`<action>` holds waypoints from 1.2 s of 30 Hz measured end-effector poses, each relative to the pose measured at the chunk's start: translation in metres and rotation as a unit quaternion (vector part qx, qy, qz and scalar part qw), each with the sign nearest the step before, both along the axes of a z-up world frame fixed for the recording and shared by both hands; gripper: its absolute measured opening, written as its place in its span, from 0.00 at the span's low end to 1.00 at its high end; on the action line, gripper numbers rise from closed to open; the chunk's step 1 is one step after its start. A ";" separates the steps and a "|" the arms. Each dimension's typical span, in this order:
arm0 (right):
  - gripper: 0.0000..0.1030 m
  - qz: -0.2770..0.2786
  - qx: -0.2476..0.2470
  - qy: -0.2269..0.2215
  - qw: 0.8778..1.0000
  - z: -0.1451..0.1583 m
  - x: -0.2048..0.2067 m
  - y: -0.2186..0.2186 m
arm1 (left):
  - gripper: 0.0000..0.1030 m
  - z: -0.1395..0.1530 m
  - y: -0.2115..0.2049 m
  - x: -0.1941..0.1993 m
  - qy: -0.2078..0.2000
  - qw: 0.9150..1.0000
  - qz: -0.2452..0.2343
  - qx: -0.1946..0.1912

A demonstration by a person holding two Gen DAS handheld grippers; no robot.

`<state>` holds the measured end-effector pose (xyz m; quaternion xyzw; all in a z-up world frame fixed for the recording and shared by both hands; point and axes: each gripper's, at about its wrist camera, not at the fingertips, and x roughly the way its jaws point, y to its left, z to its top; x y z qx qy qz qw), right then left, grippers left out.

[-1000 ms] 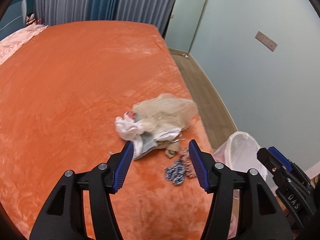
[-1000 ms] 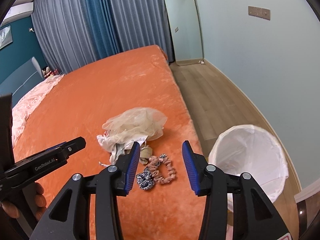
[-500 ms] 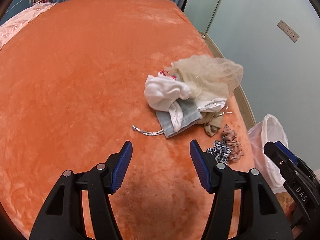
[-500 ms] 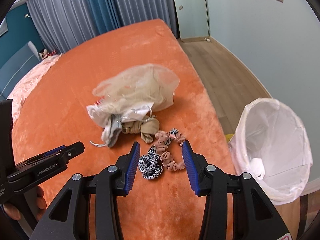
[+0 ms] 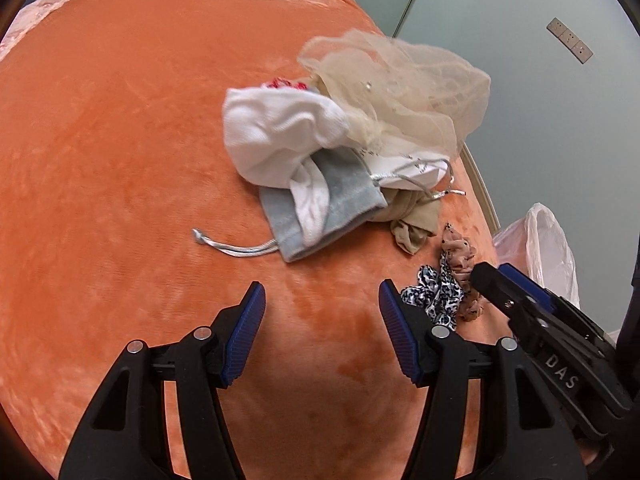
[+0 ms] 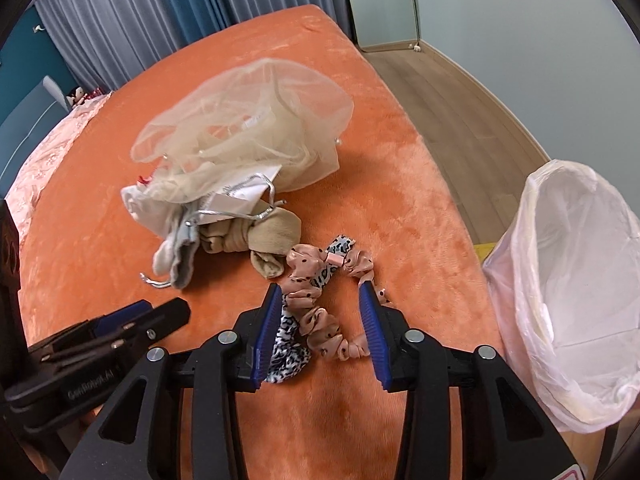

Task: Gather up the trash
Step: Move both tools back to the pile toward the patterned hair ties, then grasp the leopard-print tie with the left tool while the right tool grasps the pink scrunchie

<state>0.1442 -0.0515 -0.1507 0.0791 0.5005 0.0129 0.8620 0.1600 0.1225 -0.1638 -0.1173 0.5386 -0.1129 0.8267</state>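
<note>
Orange plush bedspread [image 5: 120, 140] fills most of the left wrist view; pale blue-grey wall behind, wall plate [image 5: 570, 40] upper right.
- Left gripper [image 5: 322, 300]: fingers wide apart, nothing between them, above bare bedspread short of the pile.
- Pile, beyond the fingertips: white sock [image 5: 280, 136] draped over a grey drawstring pouch [image 5: 344, 204], the pouch's silver cord [image 5: 236, 246] trailing left; beige gauze fabric [image 5: 400, 80] on the far right side; tan stocking [image 5: 414, 226] at the near right edge.
- Leopard-print scrunchie [image 5: 434, 294] and pink dotted scrunchie [image 5: 458, 250] lie touching, just right of the right-hand finger.
- Right gripper's tip enters at the right, over the scrunchies; white bin liner [image 5: 548, 248] beyond the bed edge.

Right wrist view: same bedspread [image 6: 360, 100], blue and grey curtains [image 6: 140, 12] behind, wood floor [image 6: 460, 112] right.
- Right gripper [image 6: 318, 292]: fingers moderately apart, straddling both scrunchies; pink one [image 6: 320, 320] between the pads, leopard one [image 6: 286, 352] against the left-hand pad. Not closed on either.
- Gauze fabric [image 6: 248, 120], pouch and stocking [image 6: 260, 240] heaped further out.
- Lined waste bin [image 6: 568, 300] stands on the floor beside the bed, at right.
- Left gripper's tip visible at lower left.
</note>
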 end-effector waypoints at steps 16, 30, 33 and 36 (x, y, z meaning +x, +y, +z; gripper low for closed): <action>0.05 -0.012 0.022 -0.032 0.999 0.025 -0.012 -0.026 | 0.57 0.004 -0.041 -0.005 0.012 0.998 -0.032 -0.043; 0.05 -0.044 0.028 -0.076 0.996 0.063 -0.036 -0.072 | 0.15 -0.013 -0.093 0.001 0.034 0.997 -0.061 -0.014; 0.05 -0.050 0.031 -0.084 0.995 0.071 -0.042 -0.077 | 0.14 -0.001 -0.096 -0.003 0.022 0.998 -0.060 -0.008; 0.05 -0.057 0.034 -0.099 0.993 0.084 -0.049 -0.085 | 0.14 0.017 -0.100 -0.007 0.005 0.998 -0.064 -0.006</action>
